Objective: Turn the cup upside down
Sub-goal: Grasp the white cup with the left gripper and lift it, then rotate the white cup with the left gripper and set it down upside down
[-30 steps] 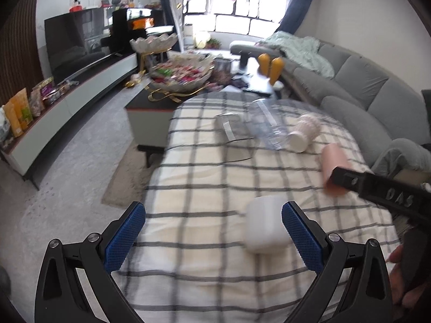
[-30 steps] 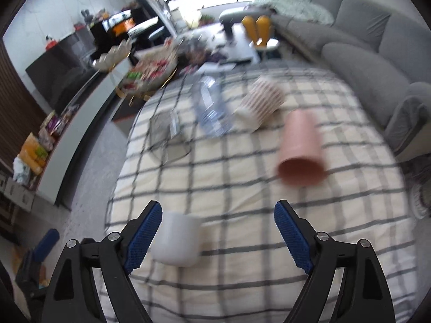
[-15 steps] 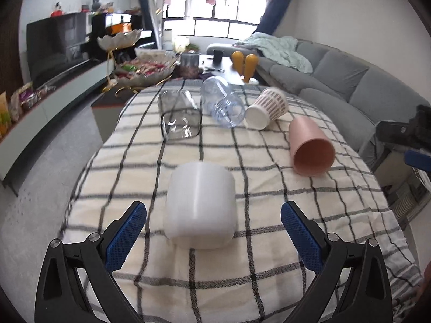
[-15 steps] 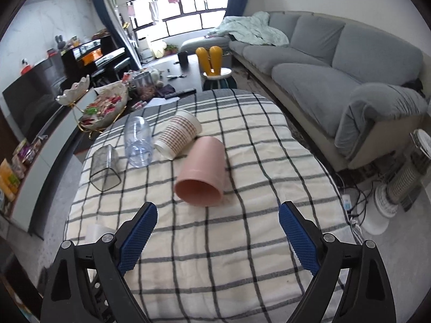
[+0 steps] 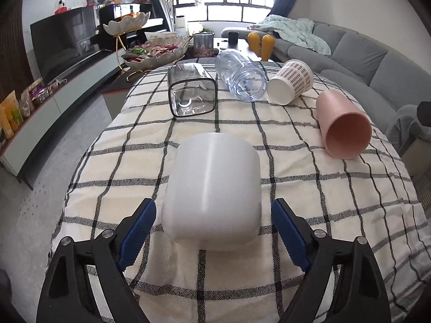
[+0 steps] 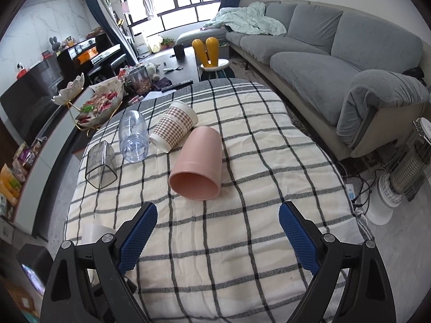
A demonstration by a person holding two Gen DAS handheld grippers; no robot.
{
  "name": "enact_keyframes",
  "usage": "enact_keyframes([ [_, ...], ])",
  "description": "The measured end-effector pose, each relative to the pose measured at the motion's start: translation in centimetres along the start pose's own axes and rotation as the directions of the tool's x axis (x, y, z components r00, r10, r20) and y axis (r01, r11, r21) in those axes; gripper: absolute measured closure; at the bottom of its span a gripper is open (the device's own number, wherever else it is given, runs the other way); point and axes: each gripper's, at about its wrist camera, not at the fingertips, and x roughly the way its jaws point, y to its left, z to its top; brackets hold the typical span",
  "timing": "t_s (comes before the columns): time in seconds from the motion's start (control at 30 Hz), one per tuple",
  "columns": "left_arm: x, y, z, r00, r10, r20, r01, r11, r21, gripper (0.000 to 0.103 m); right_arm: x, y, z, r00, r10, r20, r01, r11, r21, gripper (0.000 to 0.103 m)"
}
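A white cup [image 5: 212, 191] stands mouth-down on the checked tablecloth [image 5: 336, 215]. My left gripper [image 5: 214, 231] is open, its blue pads either side of the cup's near end, not touching it. The white cup shows partly behind my right gripper's left finger in the right wrist view [image 6: 93, 232]. A pink cup [image 5: 343, 126] lies on its side, mouth toward me; it also shows in the right wrist view [image 6: 198, 167]. My right gripper [image 6: 218, 239] is open and empty, above the cloth short of the pink cup.
A checked paper cup [image 6: 175, 126], a clear bottle [image 6: 133, 136] and a square clear container [image 6: 101, 165] lie on their sides at the table's far end. A grey sofa [image 6: 336, 53] runs along the right. A heater [image 6: 404, 175] stands on the floor at right.
My left gripper has moved in on the white cup, which now sits between its pads. My right gripper has pulled back a little from the pink cup.
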Motion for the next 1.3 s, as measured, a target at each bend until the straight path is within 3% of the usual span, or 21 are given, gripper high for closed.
enact_keyframes([
  [0.07,0.2,0.1,0.0,1.000,0.001,-0.006,-0.001,1.000,-0.001,0.019,0.1,0.0,0.0,1.000,0.003,-0.004,-0.003,1.000,0.002,0.011],
  [0.2,0.4,0.4,0.1,1.000,0.006,-0.019,-0.007,1.000,-0.013,0.036,0.1,0.0,0.0,1.000,0.003,-0.004,-0.003,1.000,0.001,0.011],
  [0.6,-0.9,0.4,1.5,0.999,0.012,-0.036,-0.011,1.000,0.026,0.036,-1.2,0.2,0.7,1.000,0.009,0.014,-0.009,1.000,0.008,0.011],
  [0.7,-0.4,0.2,2.8,0.990,0.001,-0.138,0.006,0.999,0.053,0.036,-1.7,-0.1,1.5,1.000,0.011,0.011,-0.012,0.999,0.032,0.011],
  [0.87,-0.1,-1.0,5.5,0.942,-0.039,-0.334,0.087,0.988,0.130,0.036,-1.7,-1.1,2.8,0.998,0.067,-0.021,-0.064,0.992,0.110,0.011],
  [0.93,0.0,-1.9,6.6,0.917,-0.028,-0.398,0.111,0.976,0.185,0.036,-1.5,-1.6,3.3,0.995,0.088,-0.037,-0.082,0.986,0.147,0.011],
  [1.03,1.0,-2.7,7.9,0.854,-0.027,-0.520,0.155,0.967,0.204,0.036,-0.8,-2.1,4.0,0.992,0.107,-0.063,-0.093,0.975,0.200,0.011],
  [1.17,3.6,-3.7,9.0,0.723,0.008,-0.691,0.187,0.960,0.208,0.036,0.6,-2.7,5.1,0.984,0.146,-0.104,-0.114,0.957,0.268,0.011],
  [1.23,5.5,-4.3,8.8,0.620,0.041,-0.784,0.200,0.958,0.208,0.037,1.6,-3.1,5.3,0.978,0.168,-0.128,-0.123,0.946,0.300,0.011],
  [1.3,7.0,-4.6,8.6,0.538,0.077,-0.840,0.193,0.958,0.211,0.037,3.0,-3.4,5.4,0.968,0.197,-0.158,-0.134,0.931,0.338,0.011],
])
